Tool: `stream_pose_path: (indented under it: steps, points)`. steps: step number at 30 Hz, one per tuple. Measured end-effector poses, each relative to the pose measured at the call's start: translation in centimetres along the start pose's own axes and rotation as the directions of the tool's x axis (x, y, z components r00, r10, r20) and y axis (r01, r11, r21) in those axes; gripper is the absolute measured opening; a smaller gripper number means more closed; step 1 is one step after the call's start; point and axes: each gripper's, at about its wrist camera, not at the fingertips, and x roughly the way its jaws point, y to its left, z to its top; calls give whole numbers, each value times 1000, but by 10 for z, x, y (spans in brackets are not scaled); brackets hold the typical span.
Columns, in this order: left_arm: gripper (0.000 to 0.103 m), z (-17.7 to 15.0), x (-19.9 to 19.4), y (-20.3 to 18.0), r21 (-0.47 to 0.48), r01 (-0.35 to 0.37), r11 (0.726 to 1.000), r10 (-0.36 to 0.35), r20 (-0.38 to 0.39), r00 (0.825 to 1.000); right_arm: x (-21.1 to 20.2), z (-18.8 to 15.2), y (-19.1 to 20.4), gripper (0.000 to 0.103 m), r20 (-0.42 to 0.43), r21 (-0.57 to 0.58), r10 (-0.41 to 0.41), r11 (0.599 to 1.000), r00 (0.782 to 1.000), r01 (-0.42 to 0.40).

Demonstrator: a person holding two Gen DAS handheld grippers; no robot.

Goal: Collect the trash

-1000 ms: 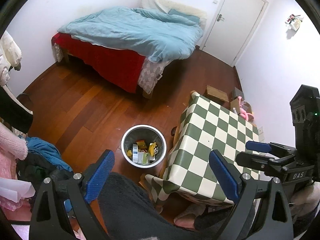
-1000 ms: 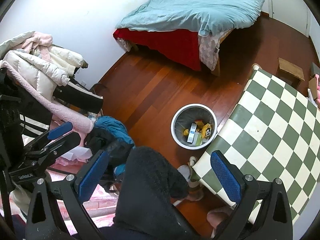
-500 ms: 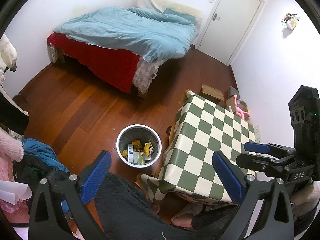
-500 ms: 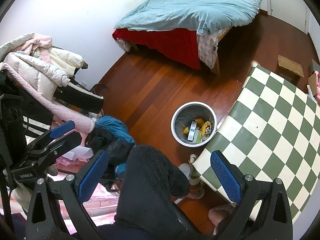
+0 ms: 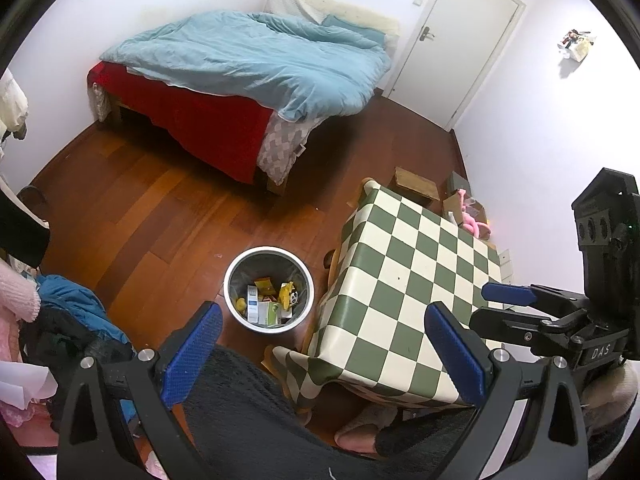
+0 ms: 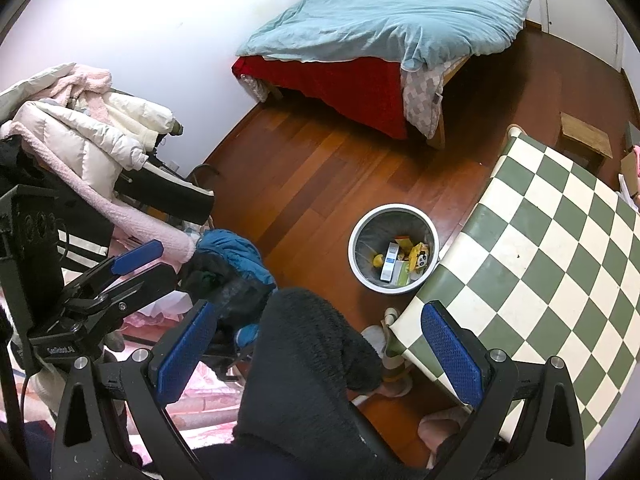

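Bedroom floor, centre frame: bin (image 5: 269, 289) holding collected trash (image 5: 267, 300); checkered desk (image 5: 404, 292) is seen bare. Left tool (image 5: 320, 354) and right tool (image 6: 316, 352) are held apart, empty. No loose trash is seen remaining.

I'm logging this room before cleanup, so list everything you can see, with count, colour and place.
Round trash bin: one, white rim, on floor beside table, holds small boxes and wrappers.
Checked table: one, green and cream, right.
Bed with duvet: one, light blue over red, far wall.
Door: one, white, shut.
Clothes pile: several, white, pink, blue, left.
Wooden stool: one, brown, behind table.
Left gripper: open, empty.
Right gripper: open, empty.
Person's legs: dark fleece.
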Motion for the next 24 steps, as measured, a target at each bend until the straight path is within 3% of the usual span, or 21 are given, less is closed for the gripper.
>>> stream_pose_path:
  steps: [24]
  points:
    - [103, -3, -5, 2, -21, 7, 1000, -7, 7, 1000, 9, -1, 6, 103, -14, 0, 7, 1000, 1000, -7]
